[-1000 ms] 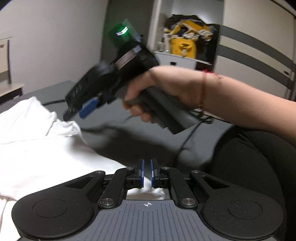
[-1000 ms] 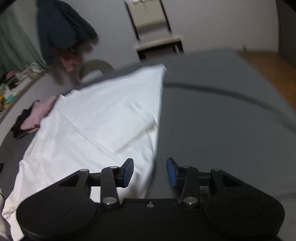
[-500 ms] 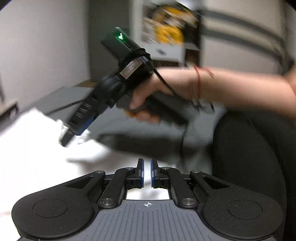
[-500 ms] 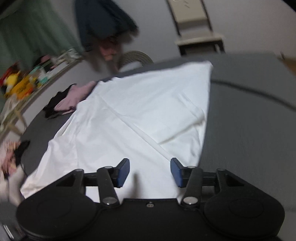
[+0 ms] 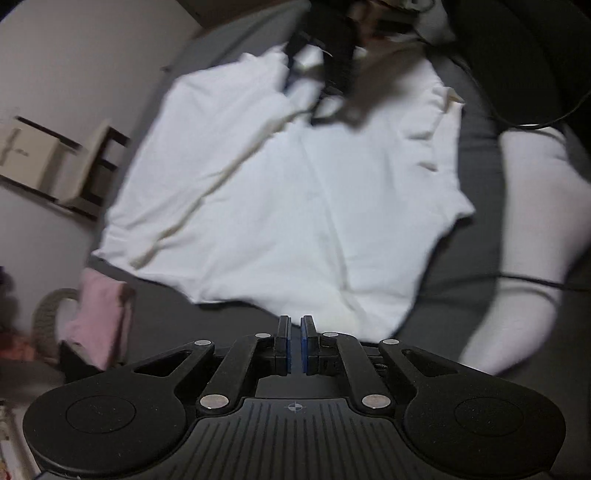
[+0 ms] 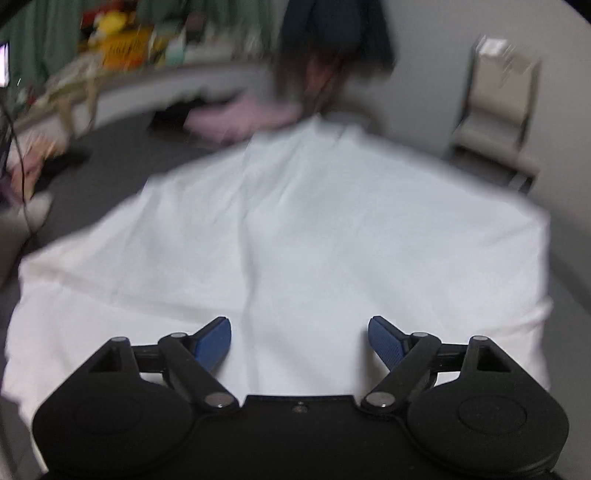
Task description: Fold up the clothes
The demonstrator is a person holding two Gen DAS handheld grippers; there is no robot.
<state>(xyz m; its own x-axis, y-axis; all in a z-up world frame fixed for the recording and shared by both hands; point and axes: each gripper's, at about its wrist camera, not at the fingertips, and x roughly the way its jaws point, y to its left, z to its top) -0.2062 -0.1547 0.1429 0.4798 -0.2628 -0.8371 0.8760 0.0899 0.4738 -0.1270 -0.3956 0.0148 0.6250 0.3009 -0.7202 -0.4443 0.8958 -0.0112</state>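
A white garment (image 5: 295,192) lies spread flat on the grey bed (image 5: 229,325), with long creases across it. My left gripper (image 5: 294,325) is shut just at the garment's near edge, and nothing shows between its blue pads. My right gripper (image 6: 299,332) hangs open low over the white garment (image 6: 332,240), cloth showing between its fingers but not pinched. In the left wrist view the right gripper (image 5: 328,55) is a dark blur over the garment's far end.
A person's white-socked foot (image 5: 535,229) rests on the bed to the right of the garment, with a cable across it. Pink clothes (image 5: 99,317) lie at the bed's left edge. A beige chair (image 6: 498,110) stands by the wall, and dark clothes (image 6: 332,33) hang behind the bed.
Both grippers have swung round to face down onto the garment. The right gripper has opened wider and moved over the cloth. The left stays shut.
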